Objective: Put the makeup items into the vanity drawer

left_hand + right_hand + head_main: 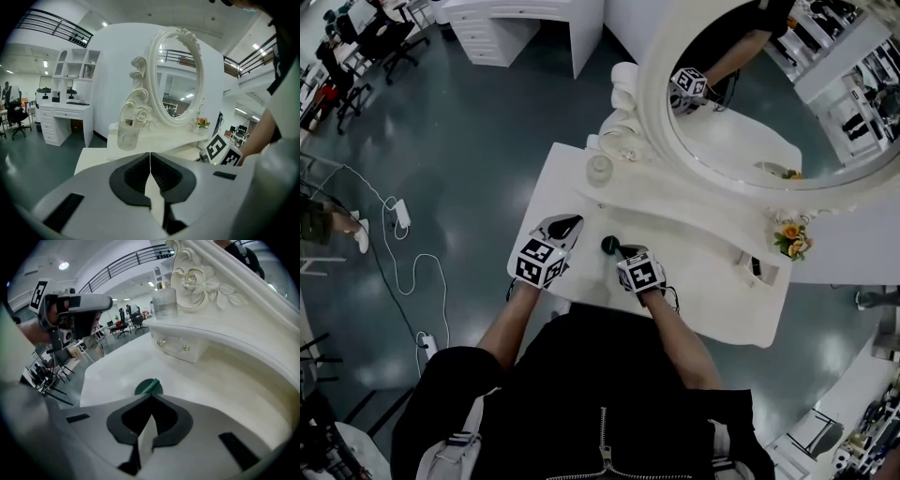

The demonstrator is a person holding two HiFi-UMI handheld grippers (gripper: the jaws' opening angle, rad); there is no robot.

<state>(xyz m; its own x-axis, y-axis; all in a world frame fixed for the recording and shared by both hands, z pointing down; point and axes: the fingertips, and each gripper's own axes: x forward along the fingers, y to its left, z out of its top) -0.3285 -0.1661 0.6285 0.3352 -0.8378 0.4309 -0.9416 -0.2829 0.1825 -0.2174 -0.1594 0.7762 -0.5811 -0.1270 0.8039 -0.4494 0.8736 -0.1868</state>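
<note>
A round dark-green compact (149, 386) lies on the white vanity top (117, 366); in the head view the compact (608, 245) sits at the table's middle. My right gripper (151, 398) is shut, its tips meeting at the compact's near edge; whether they pinch its rim I cannot tell. In the head view the right gripper (622, 251) reaches it from the front. My left gripper (150, 159) is shut and holds nothing, hovering over the table's left part (572, 223). A small drawer with gold knobs (180, 347) sits closed under the raised shelf.
A clear perfume bottle (127, 133) stands on the shelf by the oval mirror's carved frame (140, 101). Orange flowers (791, 239) and a small dark item (757, 267) are at the table's right end. Cables (403, 272) lie on the floor at left.
</note>
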